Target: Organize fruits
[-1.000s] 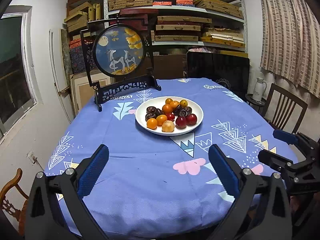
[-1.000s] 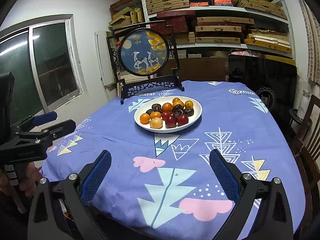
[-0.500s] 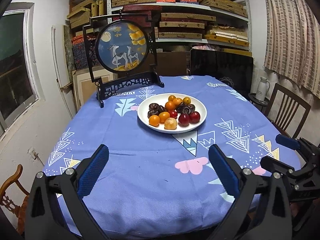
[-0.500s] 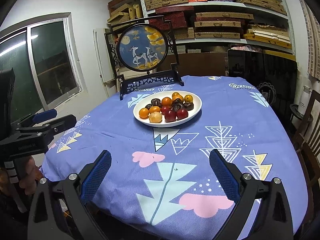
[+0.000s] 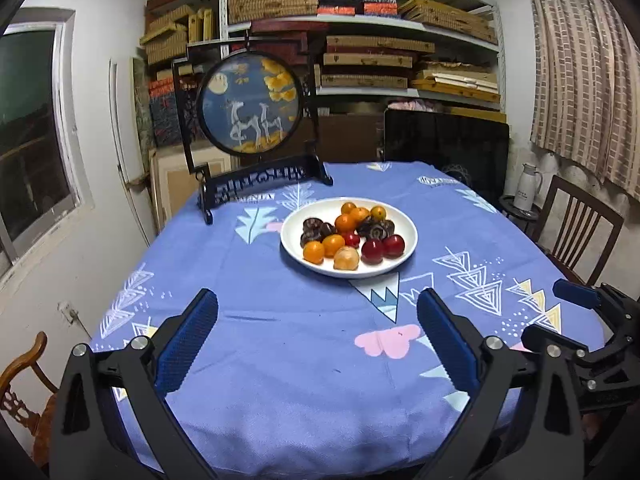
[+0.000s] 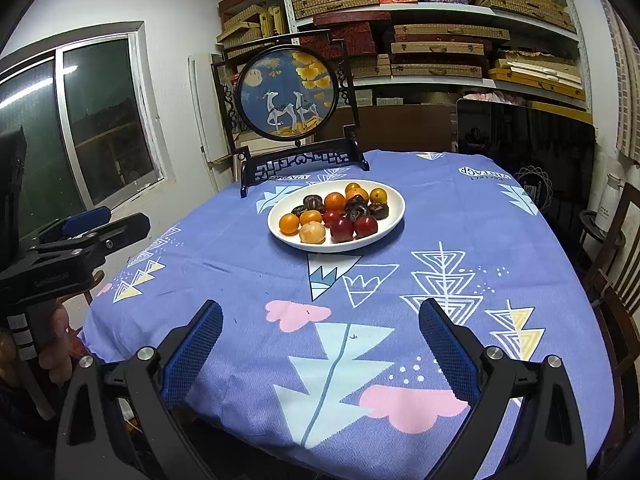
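You are looking at a matt woven tablecloth [image 5: 280, 360], its blue cloth draping softly over the table. The plate [image 5: 406, 222] is showing a smooth, glossy white glaze, and the red fruits [image 5: 382, 247] are gleaming. Each gripper, left [image 5: 318, 338] and right [image 6: 320, 344], is showing matt black plastic, ribbed blue pads [image 6: 192, 354] and shiny metal screws [image 5: 493, 343].

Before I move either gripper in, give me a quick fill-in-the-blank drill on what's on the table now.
1. All the fruit sits on one white ____ on the blue tablecloth.
2. The fingers of the left gripper and the right gripper are both ____, holding nothing.
3. Behind the fruit stands a round framed picture showing two ____.
4. The pale tan fruit lies at the plate's ____ edge, next to the dark red fruit.

Missing words: plate; open; deer; near
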